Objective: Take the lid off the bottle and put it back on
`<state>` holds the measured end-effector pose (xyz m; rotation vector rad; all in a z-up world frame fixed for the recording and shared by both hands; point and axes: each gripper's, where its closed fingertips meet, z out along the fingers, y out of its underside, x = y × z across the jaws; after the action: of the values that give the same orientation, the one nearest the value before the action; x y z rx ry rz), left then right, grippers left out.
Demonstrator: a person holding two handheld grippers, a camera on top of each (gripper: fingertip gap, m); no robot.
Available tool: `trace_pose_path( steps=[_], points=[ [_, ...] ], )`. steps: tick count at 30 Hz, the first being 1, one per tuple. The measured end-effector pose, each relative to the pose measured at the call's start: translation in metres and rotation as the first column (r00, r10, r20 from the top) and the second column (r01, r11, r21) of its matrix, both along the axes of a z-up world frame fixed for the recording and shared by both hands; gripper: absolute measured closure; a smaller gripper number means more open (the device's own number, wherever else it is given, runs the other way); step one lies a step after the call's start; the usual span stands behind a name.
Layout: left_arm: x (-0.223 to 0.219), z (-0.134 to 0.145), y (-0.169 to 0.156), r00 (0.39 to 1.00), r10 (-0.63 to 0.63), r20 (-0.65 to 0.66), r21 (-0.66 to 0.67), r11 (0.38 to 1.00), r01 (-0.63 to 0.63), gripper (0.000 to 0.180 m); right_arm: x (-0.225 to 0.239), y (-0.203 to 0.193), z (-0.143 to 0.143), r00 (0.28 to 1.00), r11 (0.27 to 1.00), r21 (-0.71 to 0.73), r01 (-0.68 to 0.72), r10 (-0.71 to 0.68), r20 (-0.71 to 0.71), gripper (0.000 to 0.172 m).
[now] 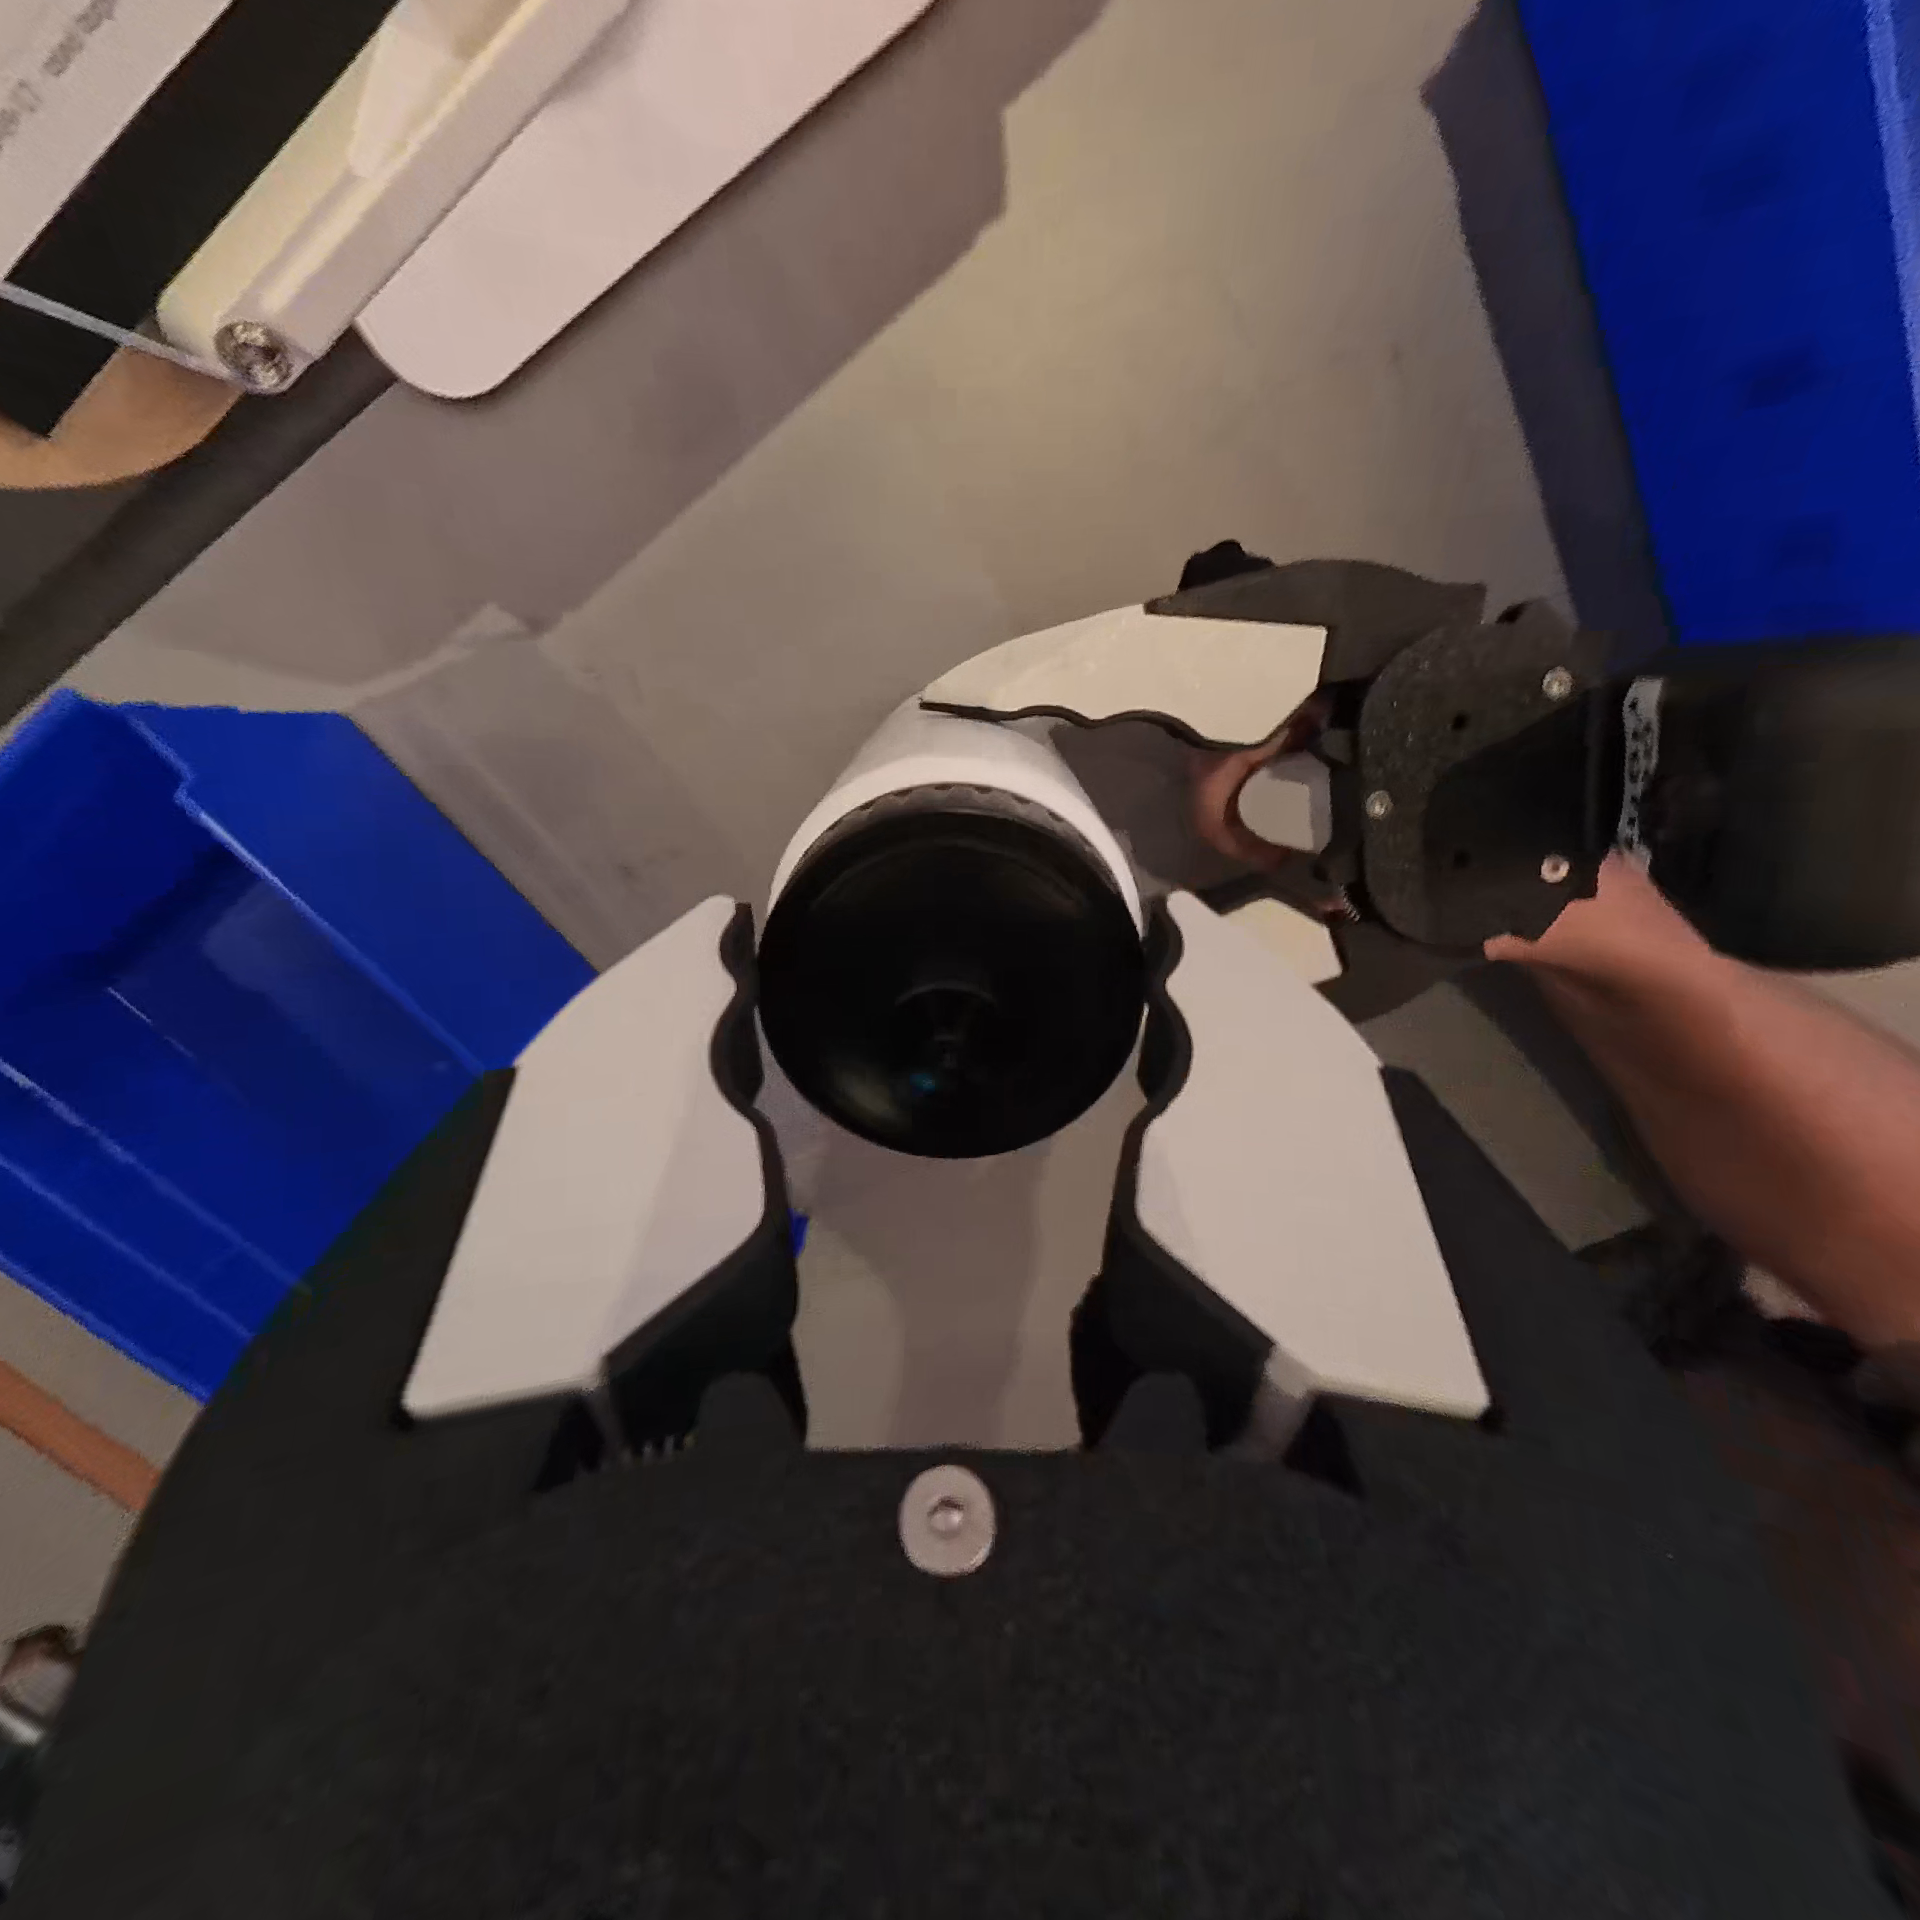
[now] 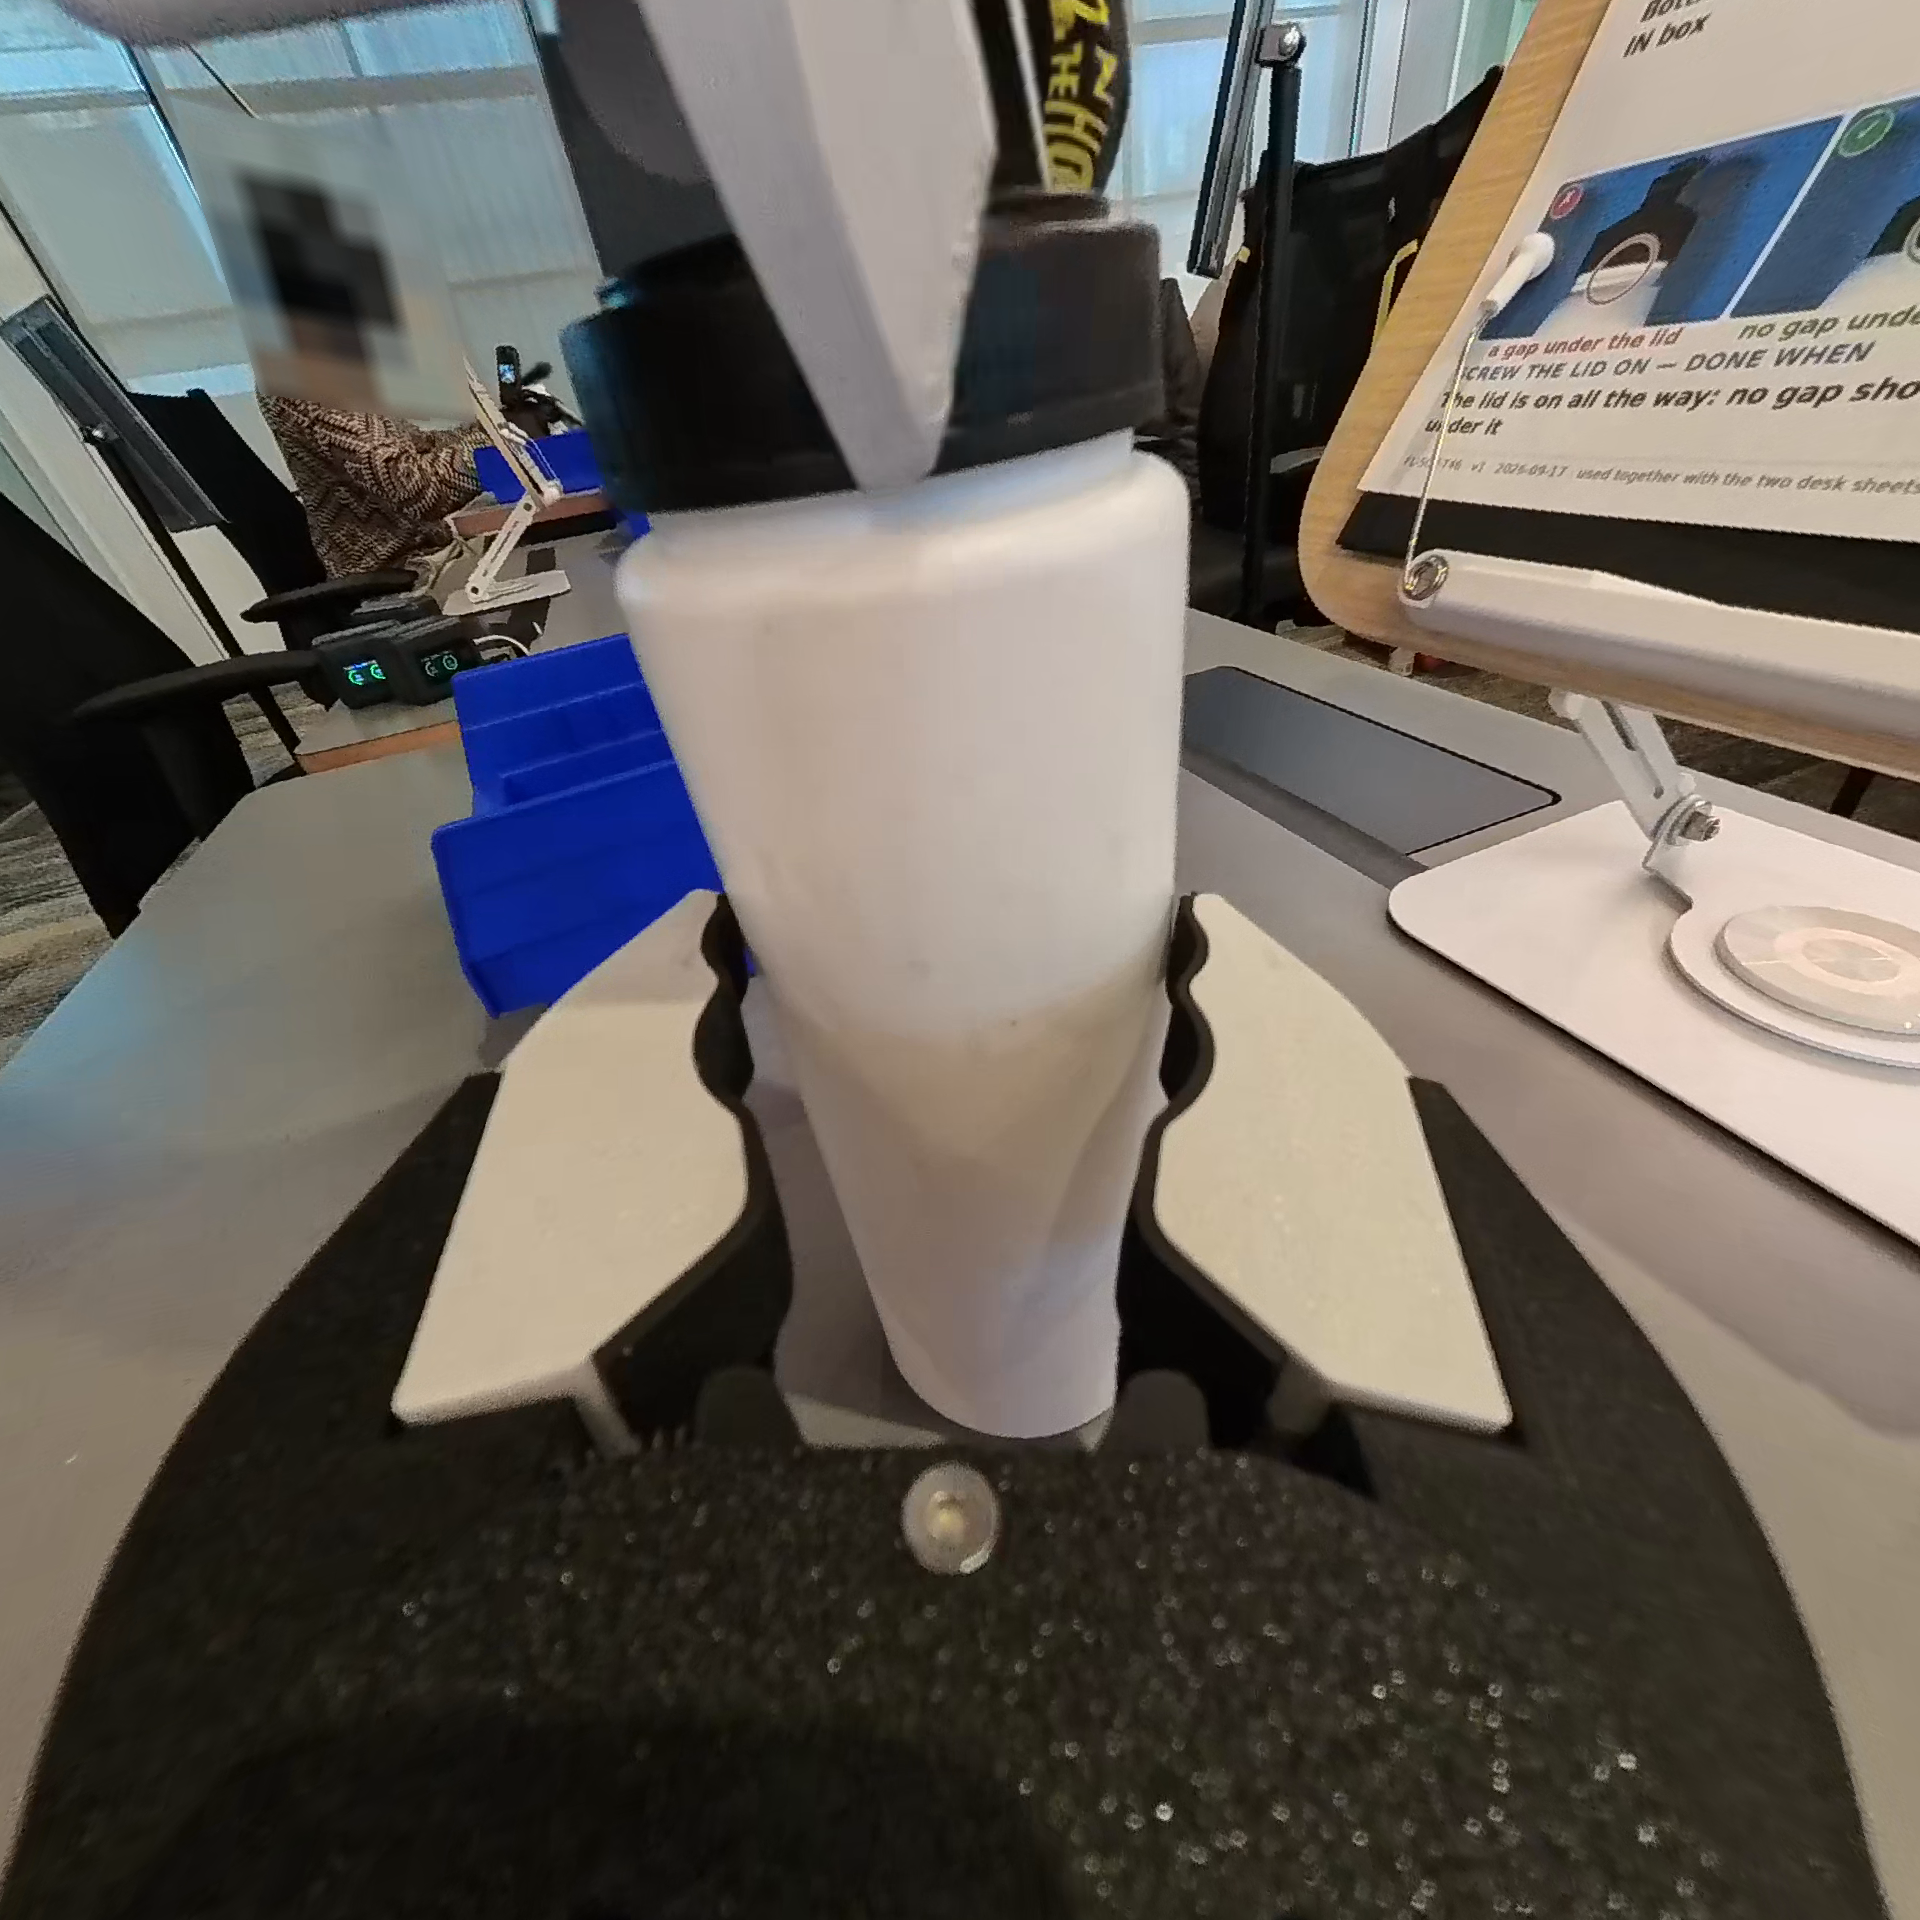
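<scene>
Right gripper (image 2: 951, 997): we clamp the white bottle (image 2: 914, 779) low, steadying it upright.
Left gripper (image 1: 951, 997): our pads close around the black lid (image 1: 948, 997) from above, for unscrewing.

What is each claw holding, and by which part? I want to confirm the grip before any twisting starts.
The right claw holds the white bottle by its lower body. The left claw grips the black lid by its sides.
</scene>
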<state>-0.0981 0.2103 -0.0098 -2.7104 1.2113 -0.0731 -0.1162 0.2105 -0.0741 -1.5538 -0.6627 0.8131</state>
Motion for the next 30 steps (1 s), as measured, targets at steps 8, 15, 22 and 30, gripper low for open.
trace_pose_path(
  steps=[8, 15, 22, 30],
  points=[
    [0.0, -0.001, -0.005, 0.887, -0.457, -0.069, -0.043, 0.889, 0.455, 0.11, 0.0, 0.0, 0.0, 1.0, 1.0, -0.001, -0.008, 0.008, -0.009, 0.094],
    [-0.003, -0.005, -0.006, 0.557, -0.806, -0.199, -0.068, 0.578, 0.813, 0.109, -0.001, 0.001, 0.0, 1.0, 1.0, -0.007, -0.014, 0.014, -0.017, 0.093],
    [0.009, -0.002, -0.019, 0.179, -0.954, -0.239, -0.097, 0.207, 0.973, 0.13, -0.002, 0.002, -0.001, 0.999, 1.0, -0.022, -0.02, 0.02, -0.034, 0.093],
    [0.024, 0.016, -0.057, 0.221, -0.97, -0.097, -0.035, 0.225, 0.974, 0.113, -0.003, -0.001, -0.002, 0.999, 0.999, -0.029, -0.017, 0.016, -0.031, 0.093]
  ],
)
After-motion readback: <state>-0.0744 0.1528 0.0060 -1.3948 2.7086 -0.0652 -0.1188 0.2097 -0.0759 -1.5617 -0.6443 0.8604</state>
